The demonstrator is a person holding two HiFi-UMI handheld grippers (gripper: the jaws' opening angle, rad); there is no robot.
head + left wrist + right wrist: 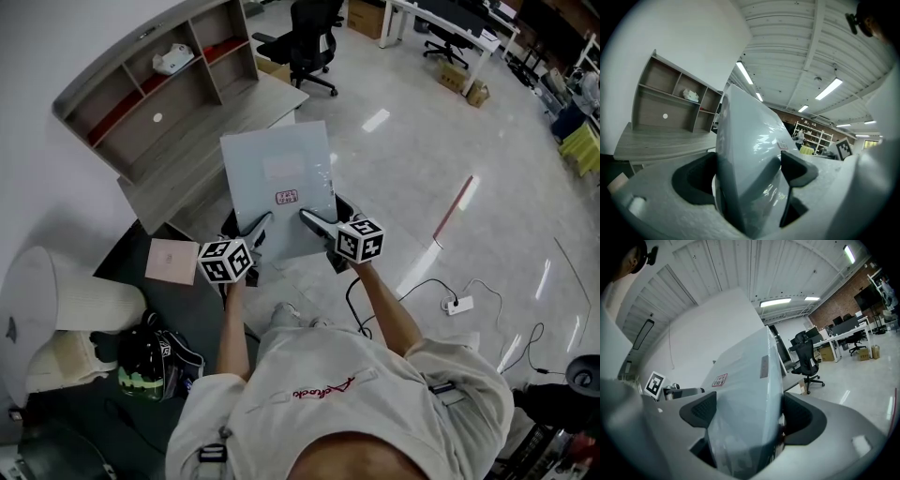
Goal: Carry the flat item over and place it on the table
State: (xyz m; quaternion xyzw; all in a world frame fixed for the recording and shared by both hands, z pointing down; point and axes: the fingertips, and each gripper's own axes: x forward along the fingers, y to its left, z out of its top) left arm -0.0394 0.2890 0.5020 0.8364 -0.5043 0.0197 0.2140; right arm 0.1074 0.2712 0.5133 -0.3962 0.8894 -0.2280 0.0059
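A flat pale grey-blue packet (278, 183) in glossy wrap, with a small red-printed label, is held up in the air in front of me. My left gripper (255, 232) is shut on its near left edge and my right gripper (315, 223) is shut on its near right edge. In the left gripper view the packet (750, 159) stands edge-on between the dark pads. The right gripper view shows the packet (745, 413) clamped the same way. The grey wooden table (202, 150) with a shelf unit lies beyond and to the left of the packet.
A pink square box (172, 261) lies on a dark mat at the left. A white bin (56, 300) and a helmet (145, 361) sit lower left. A black office chair (309, 42) stands behind the table. A power strip (457, 304) with cables lies on the shiny floor.
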